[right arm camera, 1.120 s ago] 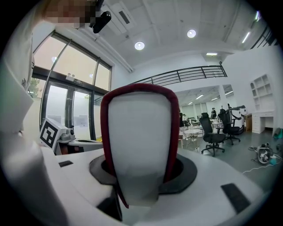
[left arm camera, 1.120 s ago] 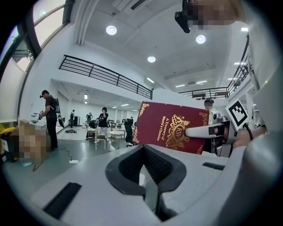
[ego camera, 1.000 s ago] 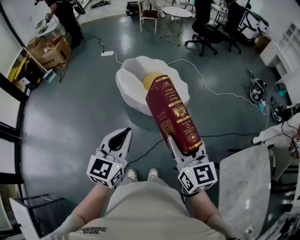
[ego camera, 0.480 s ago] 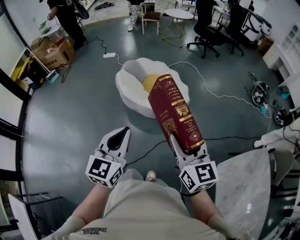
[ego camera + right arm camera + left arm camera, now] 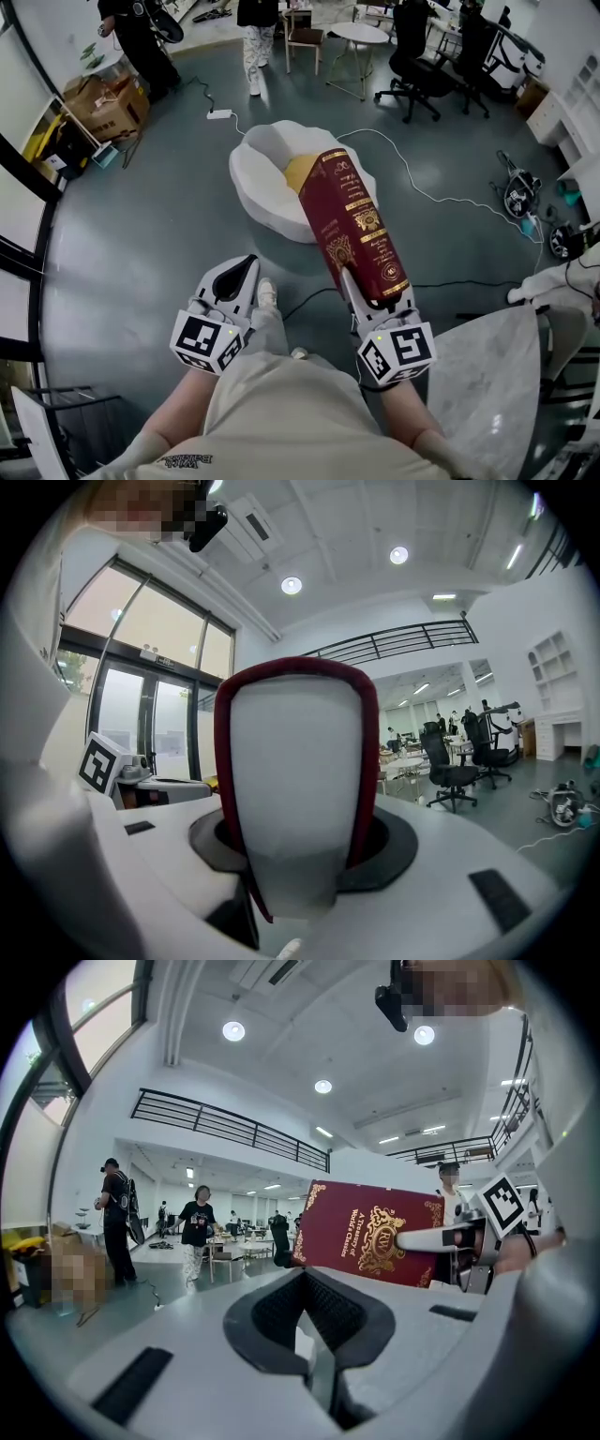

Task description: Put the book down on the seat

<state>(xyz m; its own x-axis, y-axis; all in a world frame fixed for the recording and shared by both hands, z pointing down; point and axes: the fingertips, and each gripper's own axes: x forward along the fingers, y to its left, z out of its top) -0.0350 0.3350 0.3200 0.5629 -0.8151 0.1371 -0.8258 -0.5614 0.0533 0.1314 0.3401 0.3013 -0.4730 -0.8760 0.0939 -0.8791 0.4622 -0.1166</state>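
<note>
Over the last second the grip hasn't altered at all, but the stance has: both shoes were side by side under me, and now one shoe is stepped out ahead onto the floor, so I take it the walk-up to the seat has begun. A bystander has also come into view at the far edge, well apart from my path. The right tool stays clenched on the near end of the book; in the right gripper view the pale page edge and red covers fill the gap between its jaws. The book juts out from that tool towards the far side, in the air, its far end lying in front of the right part of the white shell-shaped seat and its yellow cushion as I see it from above. Nothing rests on the seat yet. The left tool is closed up with nothing in it, carried beside the right one. A dark cable crosses the floor just ahead of my feet, so I'd judge the closing steps need care before lowering the book.
</note>
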